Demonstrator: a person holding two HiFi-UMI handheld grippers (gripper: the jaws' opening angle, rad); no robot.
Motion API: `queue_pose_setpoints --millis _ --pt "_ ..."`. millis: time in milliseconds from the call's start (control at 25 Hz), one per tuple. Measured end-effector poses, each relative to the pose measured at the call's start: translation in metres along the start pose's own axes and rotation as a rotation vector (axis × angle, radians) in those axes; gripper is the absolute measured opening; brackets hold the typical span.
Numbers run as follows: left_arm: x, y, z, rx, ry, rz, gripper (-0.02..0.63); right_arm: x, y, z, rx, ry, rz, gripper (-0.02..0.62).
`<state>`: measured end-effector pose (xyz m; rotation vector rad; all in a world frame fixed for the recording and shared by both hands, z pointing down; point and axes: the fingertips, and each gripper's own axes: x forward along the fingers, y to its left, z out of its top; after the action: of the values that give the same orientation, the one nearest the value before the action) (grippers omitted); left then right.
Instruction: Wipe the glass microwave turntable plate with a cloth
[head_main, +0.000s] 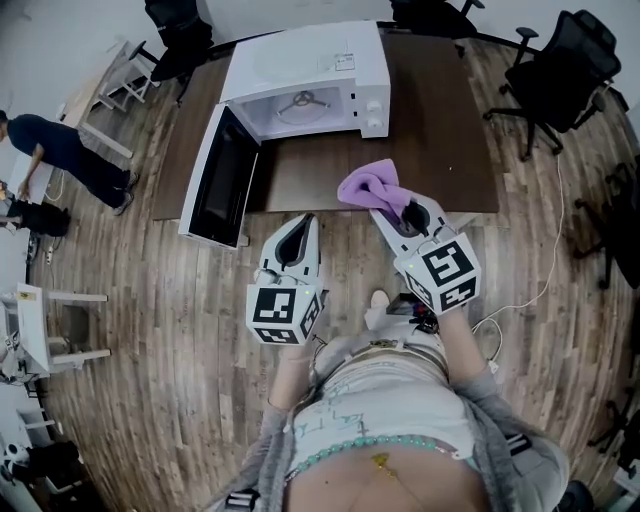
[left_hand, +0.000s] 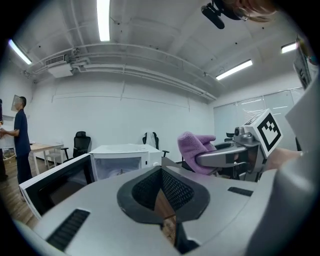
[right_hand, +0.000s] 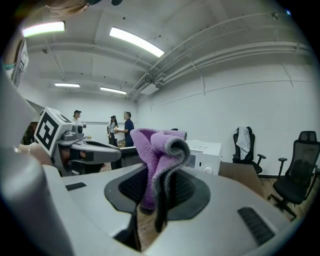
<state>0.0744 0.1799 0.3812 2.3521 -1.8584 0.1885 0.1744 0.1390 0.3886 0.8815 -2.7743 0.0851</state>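
Purple cloth (right_hand: 159, 150) is clamped in the right tool (right_hand: 161, 172), bunched up and sticking out above the jaws. From the head view we see it held over the near edge of the brown worktop (head_main: 420, 150), in front of the microwave (head_main: 320, 70). The left tool (left_hand: 161, 170) has its jaws together with nothing between them. It sits just beside the right one, to its left, tip at about the worktop edge, body over the wood floor (head_main: 150, 330).

The microwave is white and sits on the worktop, with its door (head_main: 218, 178) swung wide open to our left. Inside the cavity we see a three-arm roller ring (head_main: 300, 100). We cannot tell whether the glass turntable plate lies over it; it is too small and too clear to make out.

A person (head_main: 60, 155) in a dark top stands far left. Black office chairs (head_main: 560, 75) stand around the worktop.
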Motion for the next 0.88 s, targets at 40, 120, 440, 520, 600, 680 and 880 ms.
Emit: queue_pose_setpoints --millis 40,120,440,520,600,680,880 --pt "0.006 0.001 -0.001 0.002 0.006 0.005 0.005 0.003 -0.005 -0.001 -0.005 0.002 0.005 0.104" --pt "0.017 0.001 -0.002 0.001 0.010 0.017 0.005 0.008 -0.015 -0.003 -0.013 0.008 0.018 0.104" --pt "0.038 0.007 -0.005 -0.005 0.019 0.063 0.005 0.034 -0.032 -0.011 -0.020 0.025 0.085 0.104" --pt "0.038 0.012 -0.009 -0.010 0.029 0.078 0.005 0.038 -0.030 -0.013 -0.019 0.032 0.105 0.104" --pt "0.037 0.020 -0.012 -0.020 0.037 0.094 0.005 0.042 -0.028 -0.015 -0.016 0.040 0.119 0.104" --pt "0.038 0.029 -0.013 -0.033 0.038 0.103 0.005 0.048 -0.027 -0.017 -0.014 0.050 0.126 0.104" --pt "0.053 0.048 -0.008 -0.046 0.027 0.078 0.005 0.066 -0.033 -0.015 -0.008 0.059 0.105 0.104"
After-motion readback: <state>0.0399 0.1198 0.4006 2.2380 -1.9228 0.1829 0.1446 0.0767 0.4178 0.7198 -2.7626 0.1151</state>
